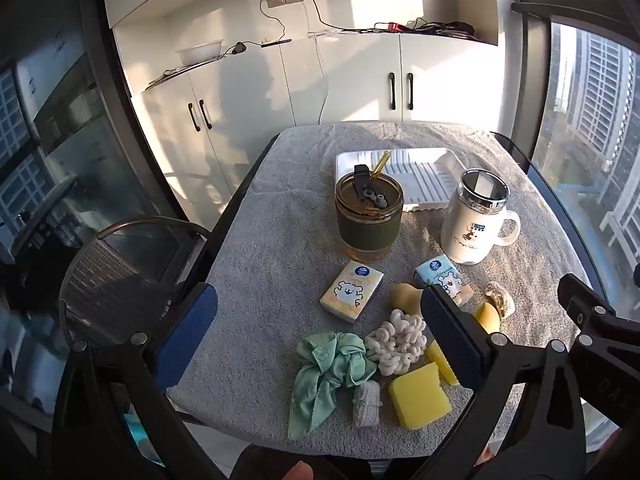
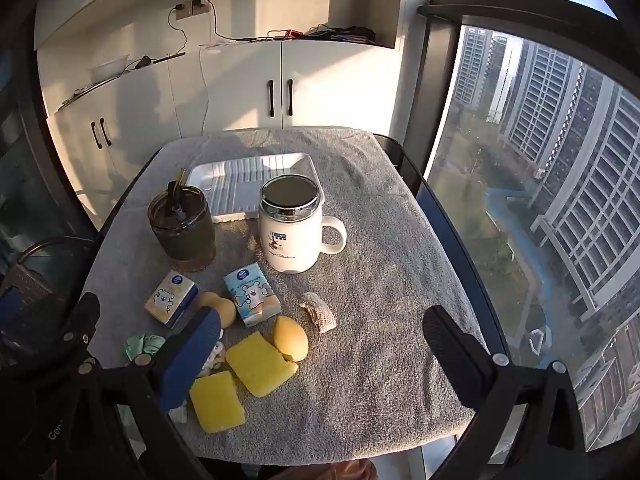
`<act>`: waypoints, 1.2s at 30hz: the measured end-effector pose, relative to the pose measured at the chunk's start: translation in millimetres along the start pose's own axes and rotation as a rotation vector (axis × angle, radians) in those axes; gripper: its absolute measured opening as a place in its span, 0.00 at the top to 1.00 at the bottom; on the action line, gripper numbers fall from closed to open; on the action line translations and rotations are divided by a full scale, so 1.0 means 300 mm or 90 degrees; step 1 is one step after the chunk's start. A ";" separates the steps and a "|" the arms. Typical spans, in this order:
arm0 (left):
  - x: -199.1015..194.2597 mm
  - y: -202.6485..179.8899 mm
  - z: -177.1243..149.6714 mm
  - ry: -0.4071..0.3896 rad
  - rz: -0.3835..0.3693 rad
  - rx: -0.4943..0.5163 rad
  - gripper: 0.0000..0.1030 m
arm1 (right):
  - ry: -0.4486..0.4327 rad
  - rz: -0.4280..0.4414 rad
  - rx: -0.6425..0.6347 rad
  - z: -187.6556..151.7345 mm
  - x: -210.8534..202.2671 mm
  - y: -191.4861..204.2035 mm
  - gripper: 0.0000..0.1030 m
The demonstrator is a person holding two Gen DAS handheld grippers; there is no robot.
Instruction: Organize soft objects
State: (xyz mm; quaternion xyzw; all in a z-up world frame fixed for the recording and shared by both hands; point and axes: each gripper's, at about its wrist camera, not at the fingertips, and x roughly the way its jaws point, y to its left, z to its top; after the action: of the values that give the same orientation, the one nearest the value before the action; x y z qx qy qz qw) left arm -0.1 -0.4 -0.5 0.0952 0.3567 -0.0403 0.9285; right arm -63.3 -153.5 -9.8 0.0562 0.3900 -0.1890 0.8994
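Soft items lie at the near end of a grey towel-covered table (image 1: 248, 280): a green scrunchie (image 1: 330, 372), a cream knitted scrunchie (image 1: 396, 340), a small grey knitted piece (image 1: 366, 404), two yellow sponges (image 2: 262, 364) (image 2: 216, 402), yellow egg-shaped puffs (image 2: 290, 338) (image 2: 218, 306), a beige knitted piece (image 2: 320, 314) and two tissue packs (image 1: 352, 296) (image 2: 250, 298). A white ribbed tray (image 1: 424, 178) sits at the far end. My left gripper (image 1: 316, 332) hovers open above the scrunchies, holding nothing. My right gripper (image 2: 320, 344) hovers open over the sponges, also holding nothing.
A green-sleeved glass tumbler (image 1: 368, 220) with a straw and a white lidded mug (image 1: 476, 220) stand between the tray and the soft items. A mesh chair (image 1: 116, 276) is at the left. White cabinets (image 1: 360, 80) stand behind; a large window (image 2: 540, 180) is at the right.
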 end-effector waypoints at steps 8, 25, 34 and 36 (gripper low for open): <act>0.000 0.024 0.021 0.012 -0.025 -0.009 0.01 | -0.006 -0.001 0.003 0.003 0.007 -0.001 0.00; -0.015 0.020 0.021 -0.004 -0.022 -0.015 0.01 | -0.029 0.001 -0.003 -0.002 -0.010 0.005 0.00; -0.016 0.022 0.020 -0.006 -0.020 -0.013 0.01 | -0.029 0.001 -0.004 -0.001 -0.009 0.008 0.00; -0.016 0.022 0.020 -0.006 -0.020 -0.014 0.01 | -0.030 0.001 -0.004 -0.001 -0.009 0.007 0.00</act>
State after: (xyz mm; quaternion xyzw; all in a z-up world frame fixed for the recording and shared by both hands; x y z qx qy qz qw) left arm 1.2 5.0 7.9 0.0792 0.3538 -0.0516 0.9305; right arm -64.3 -150.7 -8.1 0.0492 0.3691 -0.1884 0.9087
